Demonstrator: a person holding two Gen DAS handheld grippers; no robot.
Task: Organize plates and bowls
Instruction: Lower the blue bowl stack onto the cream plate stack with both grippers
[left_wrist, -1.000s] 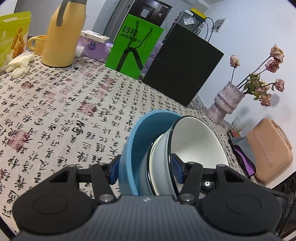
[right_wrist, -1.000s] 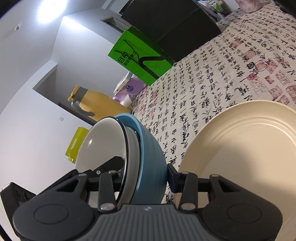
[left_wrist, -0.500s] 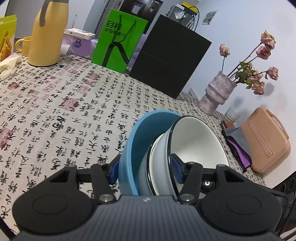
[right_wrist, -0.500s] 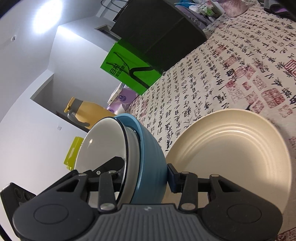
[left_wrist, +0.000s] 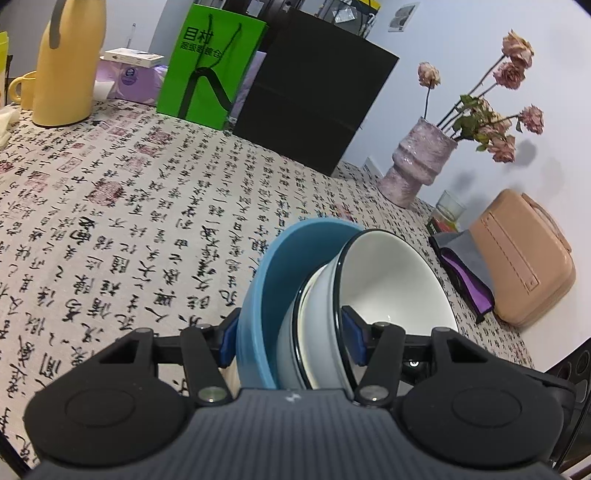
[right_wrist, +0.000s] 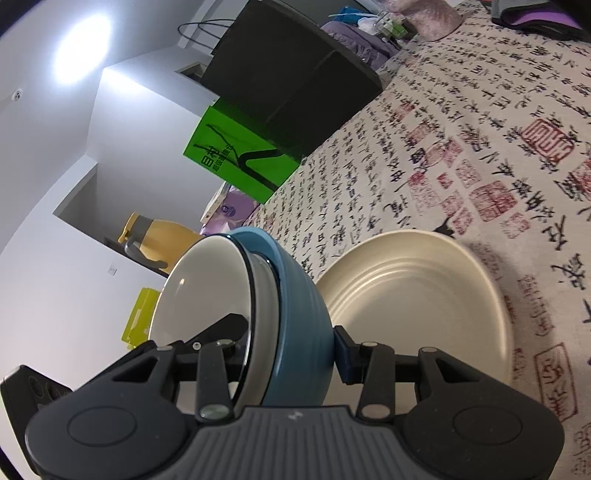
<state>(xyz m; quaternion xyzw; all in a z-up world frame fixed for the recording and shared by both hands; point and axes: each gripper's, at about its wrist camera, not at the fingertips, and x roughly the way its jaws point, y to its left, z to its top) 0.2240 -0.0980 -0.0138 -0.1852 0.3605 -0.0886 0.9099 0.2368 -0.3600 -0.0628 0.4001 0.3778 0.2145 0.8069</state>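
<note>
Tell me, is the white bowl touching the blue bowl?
Touching. The left wrist view shows the white bowl nested inside the blue bowl, both pinched together between the left gripper's fingers.

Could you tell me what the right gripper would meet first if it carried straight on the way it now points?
Probably the patterned tablecloth. The right gripper, shut on the stacked blue bowl and white bowl, points past the cream plate lying to its right; depth is unclear.

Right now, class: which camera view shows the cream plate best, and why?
The right wrist view: the cream plate lies on the tablecloth beyond the blue bowl. The left wrist view shows none of it.
</note>
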